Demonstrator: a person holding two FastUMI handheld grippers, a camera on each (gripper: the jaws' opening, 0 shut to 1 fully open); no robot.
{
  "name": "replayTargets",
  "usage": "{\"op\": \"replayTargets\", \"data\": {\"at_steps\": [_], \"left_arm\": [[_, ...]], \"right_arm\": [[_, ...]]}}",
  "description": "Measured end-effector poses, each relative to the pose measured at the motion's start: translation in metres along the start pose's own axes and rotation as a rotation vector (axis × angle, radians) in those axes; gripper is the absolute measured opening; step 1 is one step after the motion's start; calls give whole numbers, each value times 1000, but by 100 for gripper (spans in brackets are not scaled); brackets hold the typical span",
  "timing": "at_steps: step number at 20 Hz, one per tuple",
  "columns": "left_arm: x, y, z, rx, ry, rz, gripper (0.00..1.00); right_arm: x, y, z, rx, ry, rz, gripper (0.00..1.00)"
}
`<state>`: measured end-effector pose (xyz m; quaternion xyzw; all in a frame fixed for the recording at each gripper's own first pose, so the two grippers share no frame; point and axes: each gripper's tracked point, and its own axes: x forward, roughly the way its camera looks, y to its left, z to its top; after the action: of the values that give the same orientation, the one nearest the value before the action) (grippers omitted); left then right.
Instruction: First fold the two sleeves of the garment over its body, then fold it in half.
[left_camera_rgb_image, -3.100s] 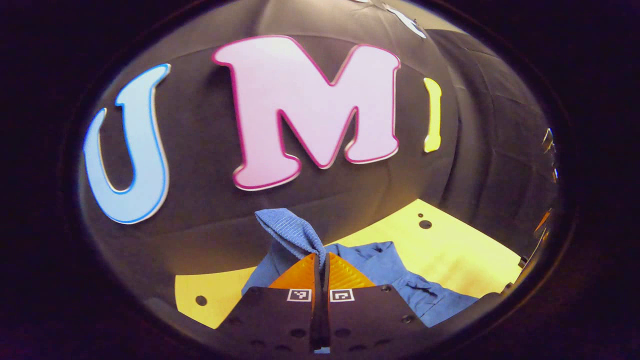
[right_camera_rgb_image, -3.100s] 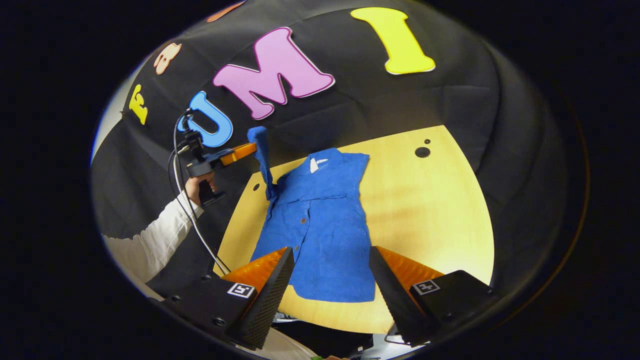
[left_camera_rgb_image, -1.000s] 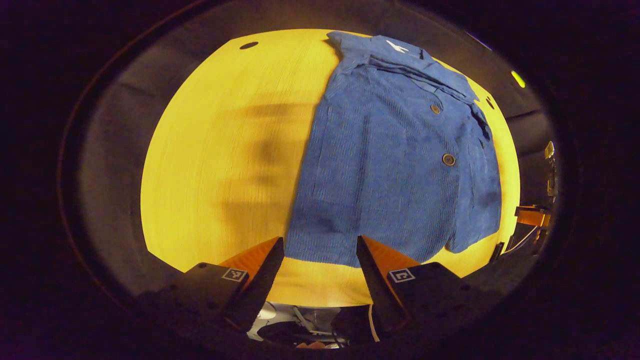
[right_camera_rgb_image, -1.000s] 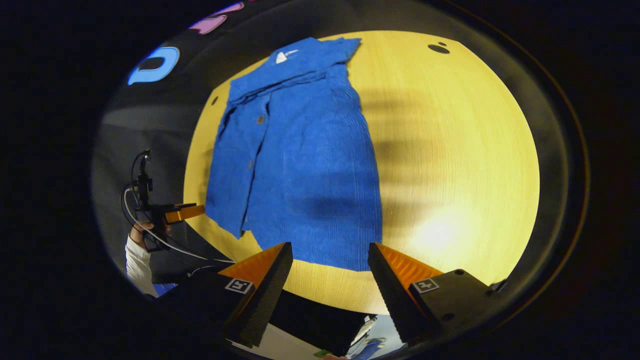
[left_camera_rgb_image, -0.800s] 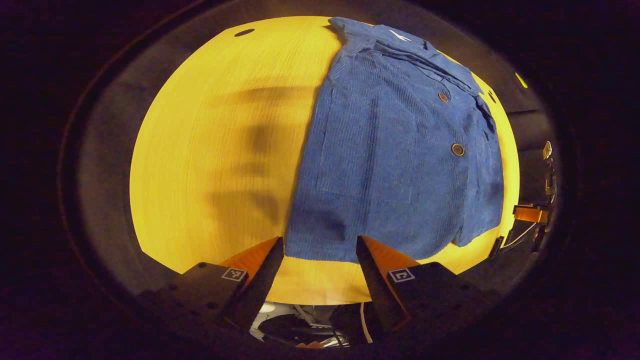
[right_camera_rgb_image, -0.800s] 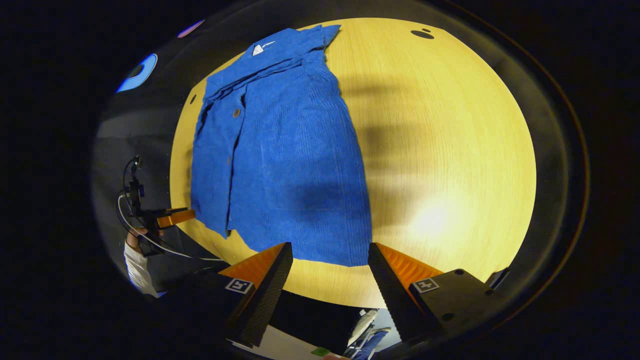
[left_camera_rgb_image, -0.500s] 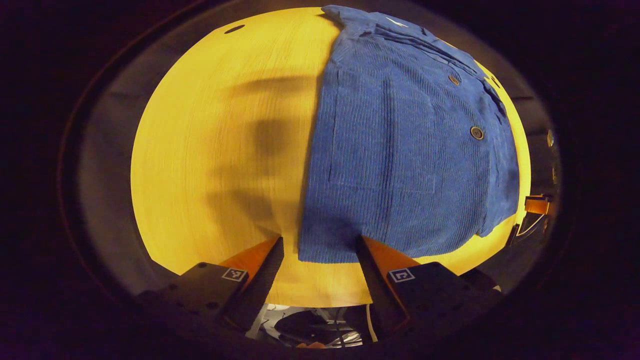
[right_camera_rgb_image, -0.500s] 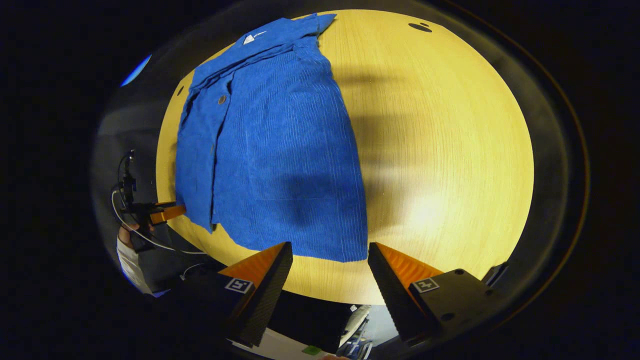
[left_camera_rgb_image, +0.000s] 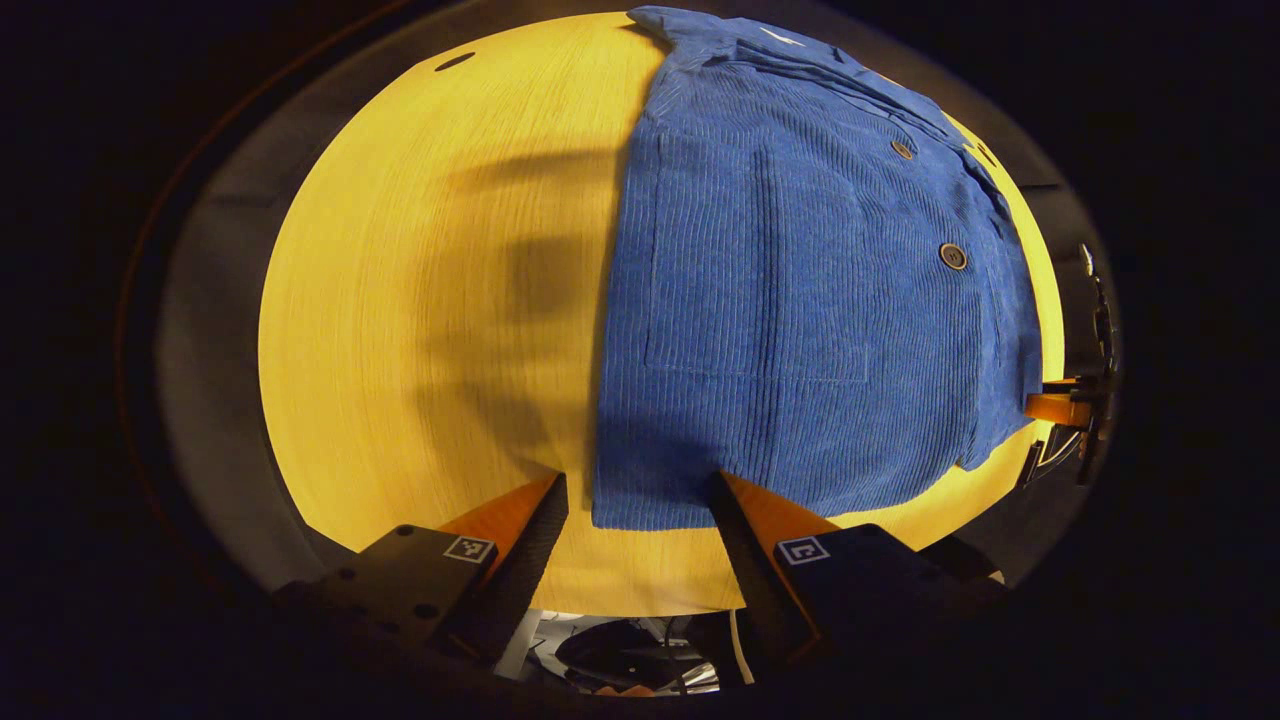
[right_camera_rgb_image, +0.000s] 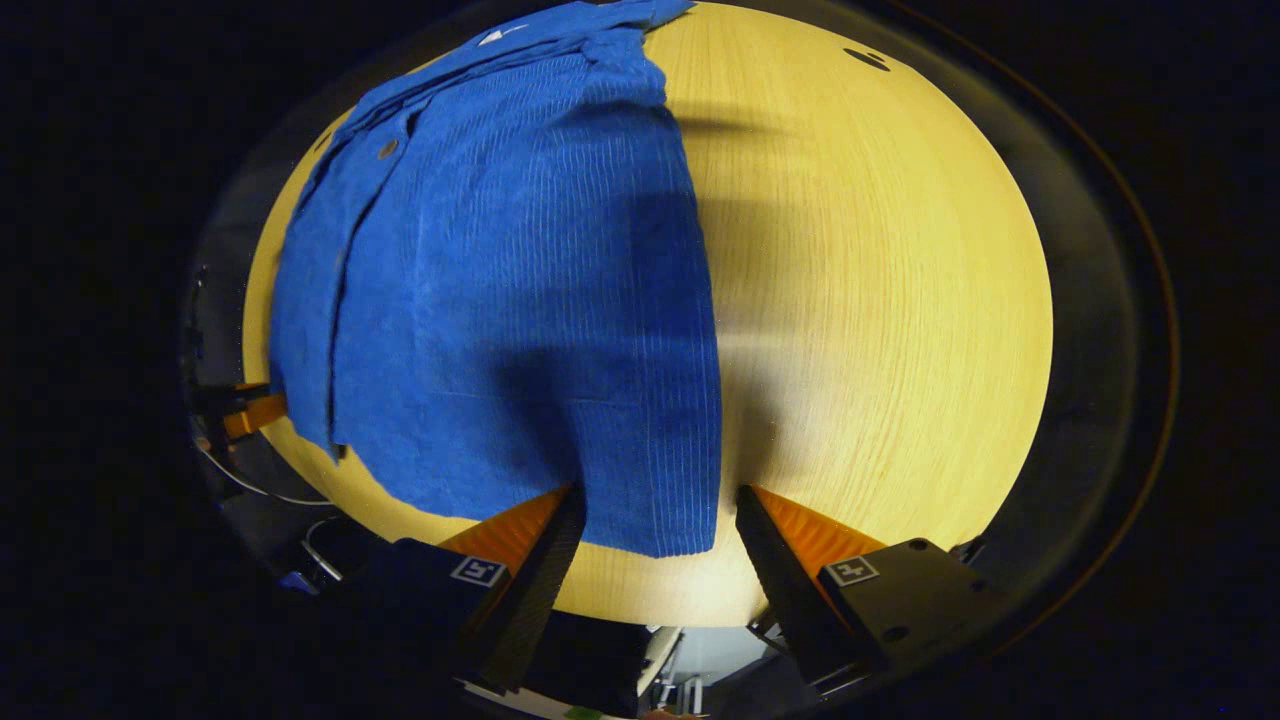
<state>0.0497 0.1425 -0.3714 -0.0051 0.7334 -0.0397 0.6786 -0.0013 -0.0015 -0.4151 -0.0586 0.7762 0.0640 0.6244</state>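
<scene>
Two spread grippers over ribbed blue garment (left_camera_rgb_image: 800, 300) on wooden table (left_camera_rgb_image: 420, 300)

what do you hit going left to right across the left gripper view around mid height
bare table top → blue garment lying flat → its button near the right-hand edge → right gripper at the far right, beside the garment's edge

Shirt (right_camera_rgb_image: 500, 280) collar cut by top edge; far claw (left_camera_rgb_image: 1060, 408) mostly cropped.
</scene>
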Motion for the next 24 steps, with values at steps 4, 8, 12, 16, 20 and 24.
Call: {"op": "replayTargets", "data": {"at_steps": [4,8,12,16,20,24], "left_arm": [[3,-2,2,-4,24,12,85],[0,-16,4,22,19,0,73],[6,-37,4,135,-4,48,8],[6,-37,10,185,-55,29,0],[1,-43,7,89,-79,-76,0],[-38,-44,20,73,-174,-138,0]], "right_arm": [[8,0,1,3,-15,-10,99],[9,0,3,24,-29,-14,99],[11,20,0,31,-19,22,51],[6,20,5,-69,-63,-6,5],[4,23,1,-18,-81,95,5],[-31,29,4,64,-144,175,5]]}}
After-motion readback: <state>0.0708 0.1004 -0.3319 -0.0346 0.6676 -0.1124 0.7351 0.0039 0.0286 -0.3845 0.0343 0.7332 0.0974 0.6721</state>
